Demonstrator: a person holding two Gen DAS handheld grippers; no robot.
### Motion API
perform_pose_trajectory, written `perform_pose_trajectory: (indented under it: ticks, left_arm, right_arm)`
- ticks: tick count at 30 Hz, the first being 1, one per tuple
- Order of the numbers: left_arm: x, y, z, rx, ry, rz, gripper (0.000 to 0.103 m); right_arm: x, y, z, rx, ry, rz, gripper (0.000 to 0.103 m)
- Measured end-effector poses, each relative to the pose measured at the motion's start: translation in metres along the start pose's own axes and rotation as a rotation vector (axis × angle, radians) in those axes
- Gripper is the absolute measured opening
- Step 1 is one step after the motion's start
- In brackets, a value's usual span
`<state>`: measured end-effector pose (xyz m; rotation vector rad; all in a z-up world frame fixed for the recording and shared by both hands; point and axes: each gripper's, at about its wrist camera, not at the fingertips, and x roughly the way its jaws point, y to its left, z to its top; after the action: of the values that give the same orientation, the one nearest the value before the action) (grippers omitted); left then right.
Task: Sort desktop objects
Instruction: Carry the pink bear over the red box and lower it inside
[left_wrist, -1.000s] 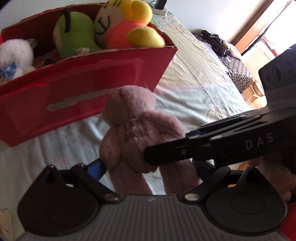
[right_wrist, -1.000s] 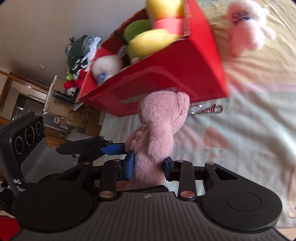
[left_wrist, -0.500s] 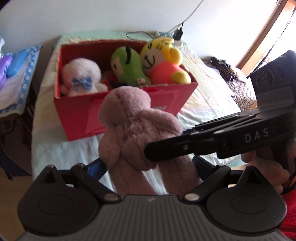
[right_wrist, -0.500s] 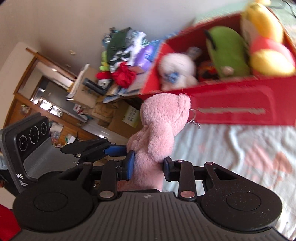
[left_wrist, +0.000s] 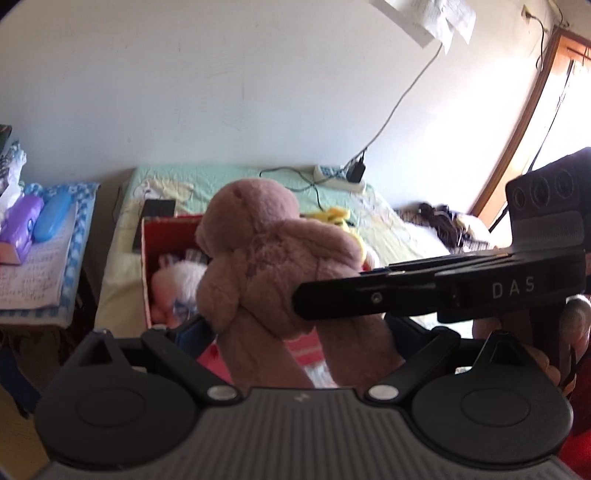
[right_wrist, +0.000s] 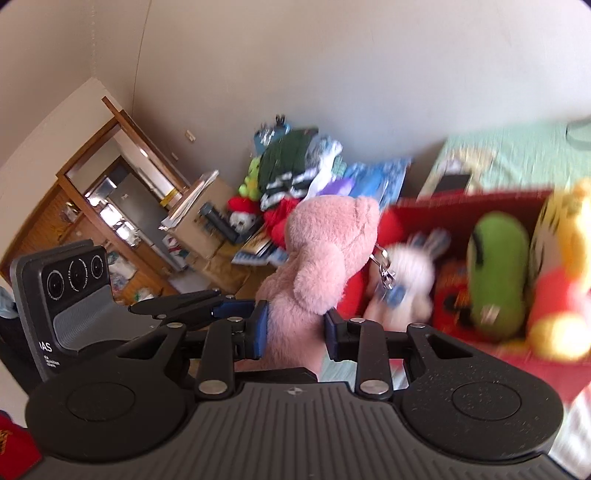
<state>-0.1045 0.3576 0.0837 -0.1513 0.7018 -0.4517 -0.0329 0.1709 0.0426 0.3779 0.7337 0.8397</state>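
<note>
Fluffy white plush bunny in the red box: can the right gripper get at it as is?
Probably not. The right gripper is shut on the pink plush bear, so its jaws are occupied. The fluffy white plush bunny lies uncovered in the open-topped red cardboard box; the bear would need releasing first.

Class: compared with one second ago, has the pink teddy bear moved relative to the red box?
Yes. The pink teddy bear has risen from in front of the red box wall to above its rim, both grippers clamped on it.

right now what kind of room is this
Most likely a bedroom in a home: a bed with a patterned sheet against the wall, a red box of plush toys on it, and a heap of clothes beside it.
</note>
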Motion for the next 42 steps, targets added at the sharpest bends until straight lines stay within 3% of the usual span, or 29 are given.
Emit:
perform_pose_trajectory:
  ticks: [6, 12, 25, 31, 35, 42]
  left_arm:
    - [0.038, 0.017, 0.018, -0.096, -0.043, -0.066, 0.096]
    - [0.078, 0.026, 0.027, -0.117, -0.023, -0.058, 0.096]
    - [0.131, 0.048, 0.007, -0.173, 0.089, -0.06, 0.096]
    - [0.145, 0.047, 0.003, -0.142, 0.14, -0.035, 0.096]
    - [0.149, 0.043, 0.001, -0.102, 0.166, -0.005, 0.095]
    - [0.145, 0.041, -0.001, -0.058, 0.176, 0.027, 0.095]
  right_arm:
    - [0.004, -0.017, 0.022, -0.074, -0.061, -0.099, 0.032]
    - [0.018, -0.045, 0.032, -0.065, -0.066, -0.154, 0.032]
    - [0.05, -0.076, 0.027, -0.069, 0.034, -0.246, 0.031]
    - [0.065, -0.074, 0.024, -0.143, 0.07, -0.32, 0.03]
    - [0.075, -0.074, 0.022, -0.224, 0.094, -0.426, 0.029]
    - [0.087, -0.076, 0.023, -0.235, 0.153, -0.431, 0.029]
